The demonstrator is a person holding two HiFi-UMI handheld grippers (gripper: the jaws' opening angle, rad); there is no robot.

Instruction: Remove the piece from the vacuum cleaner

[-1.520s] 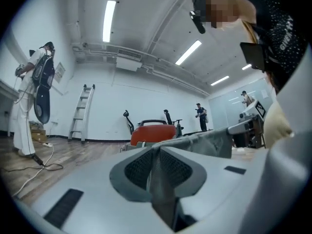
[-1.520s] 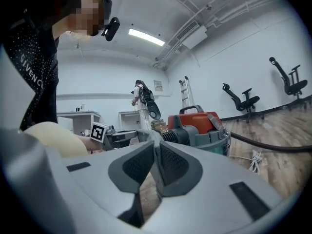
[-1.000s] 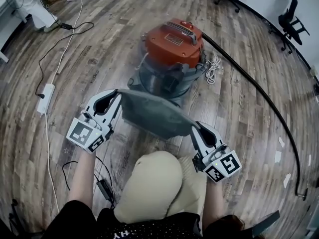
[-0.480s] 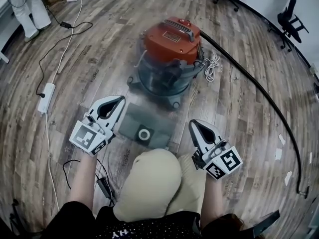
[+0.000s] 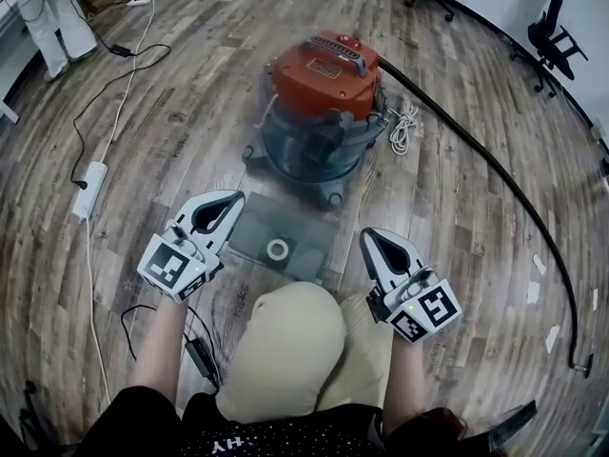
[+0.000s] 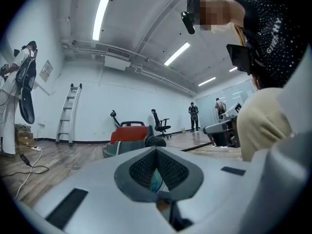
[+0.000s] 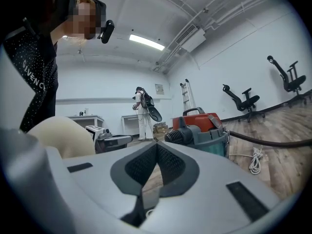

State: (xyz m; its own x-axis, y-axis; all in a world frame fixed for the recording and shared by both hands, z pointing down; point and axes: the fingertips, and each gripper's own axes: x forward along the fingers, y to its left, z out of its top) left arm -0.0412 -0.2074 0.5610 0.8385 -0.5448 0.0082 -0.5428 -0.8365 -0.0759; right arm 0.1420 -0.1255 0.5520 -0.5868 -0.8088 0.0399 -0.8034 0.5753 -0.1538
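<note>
Jaws closed and empty, my left gripper (image 5: 232, 199) and right gripper (image 5: 367, 237) are flanking the grey piece (image 5: 255, 230), seemingly a dust bag, since it is lying free of the vacuum cleaner (image 5: 322, 98).

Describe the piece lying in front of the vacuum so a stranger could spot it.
Find the red-topped vacuum cleaner on the wood floor. In front of it, between the left claw and right claw, lies a flat grey rectangular piece. Only it has a white ring in its face.
</note>
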